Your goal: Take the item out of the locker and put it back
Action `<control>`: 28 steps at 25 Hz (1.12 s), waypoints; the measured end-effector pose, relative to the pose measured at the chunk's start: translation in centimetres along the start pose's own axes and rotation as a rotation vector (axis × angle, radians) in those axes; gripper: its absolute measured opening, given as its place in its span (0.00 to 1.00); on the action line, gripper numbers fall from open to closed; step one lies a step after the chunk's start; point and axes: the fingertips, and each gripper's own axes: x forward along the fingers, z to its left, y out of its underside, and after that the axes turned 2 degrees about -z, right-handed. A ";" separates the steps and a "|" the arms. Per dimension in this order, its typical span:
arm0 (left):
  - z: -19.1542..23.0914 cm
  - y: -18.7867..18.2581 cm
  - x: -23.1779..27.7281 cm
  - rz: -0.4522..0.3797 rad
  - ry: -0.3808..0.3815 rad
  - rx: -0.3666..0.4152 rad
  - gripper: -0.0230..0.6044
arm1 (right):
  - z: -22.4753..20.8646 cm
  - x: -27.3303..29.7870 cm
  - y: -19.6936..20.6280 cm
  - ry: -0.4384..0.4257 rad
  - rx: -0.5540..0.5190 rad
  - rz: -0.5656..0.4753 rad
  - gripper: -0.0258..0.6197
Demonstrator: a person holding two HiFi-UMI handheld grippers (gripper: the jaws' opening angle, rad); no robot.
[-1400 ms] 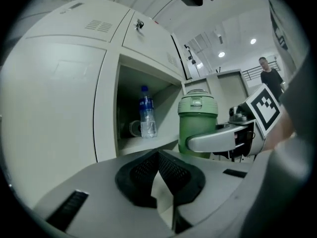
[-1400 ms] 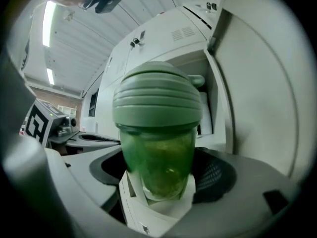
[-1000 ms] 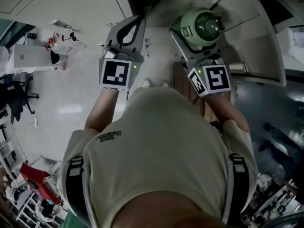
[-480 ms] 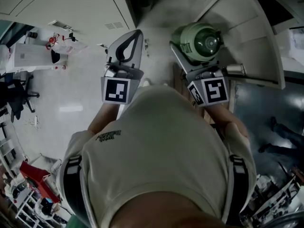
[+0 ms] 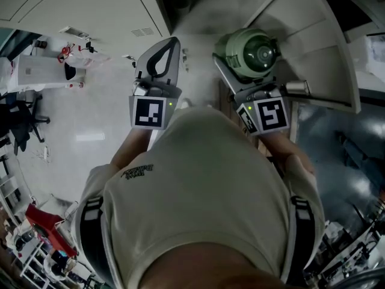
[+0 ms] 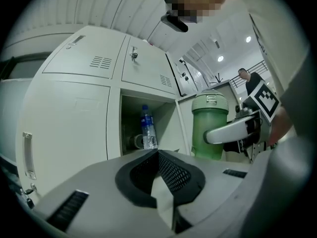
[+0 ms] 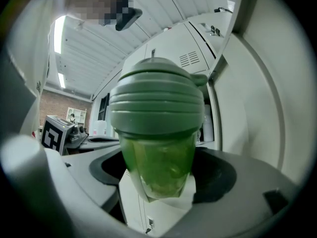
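Observation:
A green bottle (image 5: 254,52) with a ribbed green lid is upright between my right gripper's (image 5: 245,65) jaws, which are shut on its body. In the right gripper view the green bottle (image 7: 157,133) fills the middle, held just in front of the locker (image 7: 218,98). The left gripper view shows the green bottle (image 6: 210,128) and the right gripper (image 6: 233,131) beside the open locker compartment (image 6: 130,114). A clear water bottle (image 6: 147,129) stands inside that compartment. My left gripper (image 5: 172,43) is shut and empty, its tips (image 6: 158,156) pointing at the compartment.
The open locker door (image 5: 319,59) stands to the right of the right gripper. Closed locker doors (image 6: 69,128) are on the left. A small round object (image 6: 133,142) lies by the water bottle. A white desk (image 5: 42,71) and a chair (image 5: 21,125) are far left. A person (image 6: 251,82) stands far off.
Both grippers and the green bottle have shifted slightly back toward the person's body in the head view. The grip on the bottle is the same.

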 end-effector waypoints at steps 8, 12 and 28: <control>-0.8 -0.2 0.1 0.004 0.008 0.008 0.06 | -0.2 -0.4 0.4 0.003 0.014 0.006 0.66; -0.9 0.0 0.0 0.015 0.013 0.013 0.06 | -0.2 -0.4 0.6 -0.001 0.018 0.010 0.66; -1.0 0.5 -0.4 0.039 0.004 0.002 0.06 | 0.3 -0.6 1.5 -0.016 0.018 0.026 0.66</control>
